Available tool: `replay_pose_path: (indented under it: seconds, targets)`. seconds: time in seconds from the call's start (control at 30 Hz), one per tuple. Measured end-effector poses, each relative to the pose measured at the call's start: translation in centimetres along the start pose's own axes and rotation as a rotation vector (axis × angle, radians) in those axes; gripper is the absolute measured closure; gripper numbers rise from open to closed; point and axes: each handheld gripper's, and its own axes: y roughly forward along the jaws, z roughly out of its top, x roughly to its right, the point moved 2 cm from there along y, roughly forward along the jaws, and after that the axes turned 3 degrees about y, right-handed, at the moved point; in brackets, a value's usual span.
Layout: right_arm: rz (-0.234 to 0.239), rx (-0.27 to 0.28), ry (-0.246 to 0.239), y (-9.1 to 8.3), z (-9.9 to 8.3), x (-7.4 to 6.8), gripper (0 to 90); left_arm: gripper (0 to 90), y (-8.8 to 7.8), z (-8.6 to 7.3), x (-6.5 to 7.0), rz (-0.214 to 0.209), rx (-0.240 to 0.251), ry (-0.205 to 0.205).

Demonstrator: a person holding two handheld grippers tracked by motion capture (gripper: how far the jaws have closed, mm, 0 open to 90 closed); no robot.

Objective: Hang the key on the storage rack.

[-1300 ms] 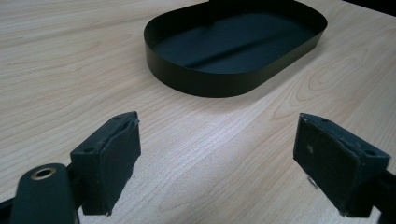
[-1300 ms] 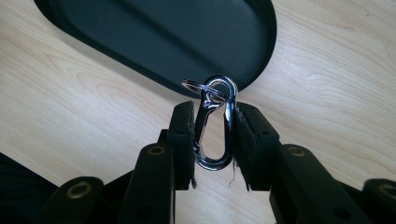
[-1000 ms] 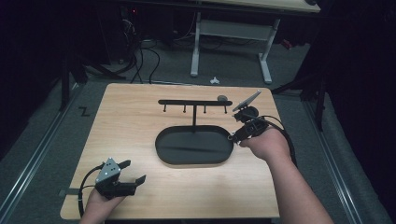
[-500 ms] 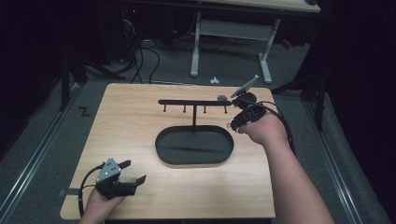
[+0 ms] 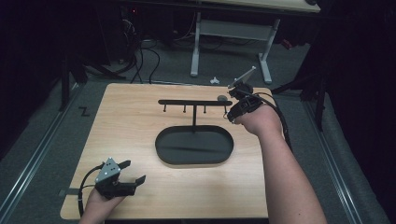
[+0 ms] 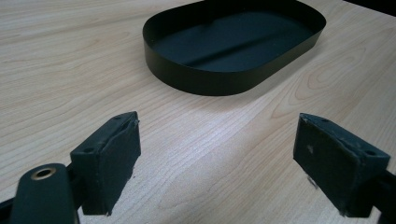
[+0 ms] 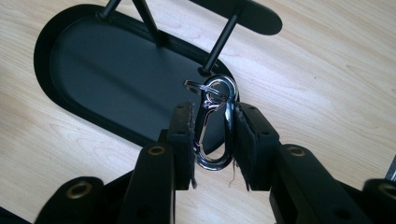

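**A thin grip near the rack**

My right gripper (image 7: 212,140) is clamped on a silver carabiner (image 7: 214,126), held up just off the right end of the black hook rack (image 5: 194,102), above the oval tray (image 5: 194,144). The pads pinch only its rounded sides (smooth metal), so I judge it could twist or slip if it knocks a peg. My left gripper (image 6: 219,163) rests wide and empty on the table (image 5: 130,126).

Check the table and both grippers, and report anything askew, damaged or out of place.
Little stands out. The black stand is upright on its oval tray, its pegs bare. The right gripper clamps a silver carabiner squarely. One oddity: loose frayed threads hang from its pads. The left gripper is open over bare wood.
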Motion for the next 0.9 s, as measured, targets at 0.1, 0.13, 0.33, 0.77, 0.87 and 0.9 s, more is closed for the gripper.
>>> replay_pose_path:
  seconds: [0.1, 0.13, 0.33, 0.77, 0.87, 0.9]
  targets:
    - [-0.008, 0.001, 0.004, -0.2, 0.3, 0.0, 69.4, 15.3, 0.0, 0.0, 0.0, -0.002, -0.005, 0.002]
    - [-0.004, 0.006, 0.006, -0.2, 0.4, 0.1, 69.4, 15.3, 0.0, 0.0, 0.1, -0.003, -0.005, 0.003]
    - [-0.010, 0.005, 0.013, -0.2, 0.9, 0.2, 69.4, 15.3, -0.1, -0.1, 0.0, -0.002, -0.002, 0.000]
    - [0.000, 0.019, 0.038, 0.5, 1.6, 1.2, 69.4, 15.3, 0.1, -0.1, 0.1, -0.006, -0.012, 0.000]
    - [0.009, 0.017, 0.040, 0.7, 1.7, 1.3, 69.3, 15.3, 0.1, -0.1, 0.2, -0.008, -0.014, 0.002]
    - [0.010, 0.013, 0.041, 0.7, 1.8, 1.3, 69.3, 15.3, 0.1, -0.2, 0.2, -0.010, -0.017, 0.004]
